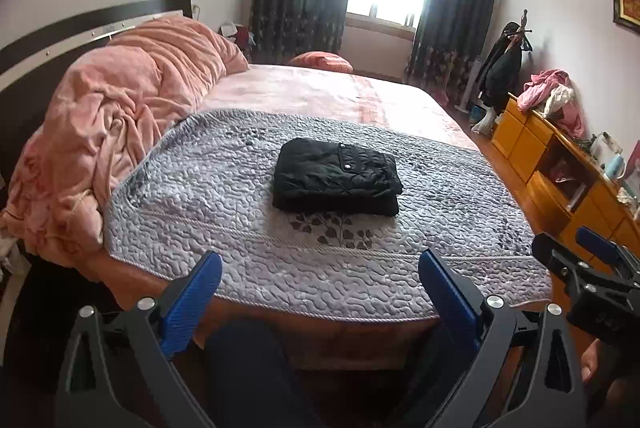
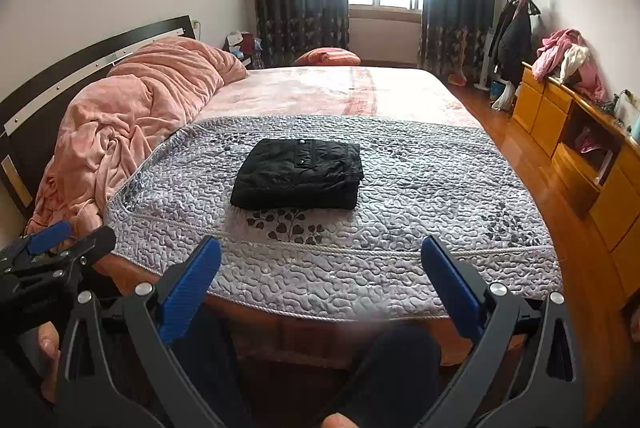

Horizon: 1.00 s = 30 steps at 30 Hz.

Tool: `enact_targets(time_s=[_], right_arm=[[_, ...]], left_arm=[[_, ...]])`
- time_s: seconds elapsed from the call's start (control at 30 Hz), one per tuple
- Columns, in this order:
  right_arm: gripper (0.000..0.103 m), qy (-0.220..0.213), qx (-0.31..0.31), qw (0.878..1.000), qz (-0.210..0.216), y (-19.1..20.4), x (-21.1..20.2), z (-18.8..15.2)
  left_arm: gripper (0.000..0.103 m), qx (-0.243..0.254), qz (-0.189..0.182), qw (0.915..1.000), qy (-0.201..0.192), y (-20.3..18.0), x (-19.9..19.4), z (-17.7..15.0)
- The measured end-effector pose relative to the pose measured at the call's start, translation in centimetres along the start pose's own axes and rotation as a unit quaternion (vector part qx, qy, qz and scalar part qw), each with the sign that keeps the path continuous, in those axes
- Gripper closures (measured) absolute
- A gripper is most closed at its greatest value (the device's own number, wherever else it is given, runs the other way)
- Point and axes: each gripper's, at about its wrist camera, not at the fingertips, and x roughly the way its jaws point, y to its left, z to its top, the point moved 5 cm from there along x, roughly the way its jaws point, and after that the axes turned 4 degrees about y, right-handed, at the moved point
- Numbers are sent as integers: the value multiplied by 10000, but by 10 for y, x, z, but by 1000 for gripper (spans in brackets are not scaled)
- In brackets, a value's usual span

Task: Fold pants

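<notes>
Bed [image 1: 360,96]: fills the middle of both views and serves as the wide, flat working surface for folding.
Pink blanket [image 1: 120,116]: bunched at the left of the frame against the headboard, apparently pushed aside to leave room.
Grey quilt [image 1: 200,196]: spread flat over the near end of the bed, giving a smooth base.
Pants [image 1: 336,176]: black, lying at the centre of the frame on the quilt as a compact layered rectangle; the folding looks finished.
Left gripper [image 1: 320,288]: low in the frame, off the near bed edge and well apart from the pants, blue fingers spread wide and holding nothing.
Right gripper [image 2: 320,276]: same stance at the bottom of its view, fingers apart and empty, likely withdrawn because no further fold is needed.
Snap button [image 1: 347,167]: small pale dot on the top layer, possibly a pocket fastener; too small to be sure.
</notes>
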Motion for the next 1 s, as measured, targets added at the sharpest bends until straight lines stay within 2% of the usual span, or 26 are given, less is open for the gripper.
enact_targets(time_s=[0.13, 1.0], right_arm=[[3, 23, -6, 10000, 34, 2, 5, 1], [3, 44, 132, 9999, -47, -3, 22, 4]], left_arm=[[4, 25, 145, 9999, -48, -3, 2, 4], [4, 121, 366, 9988, -313, -1, 4, 15]])
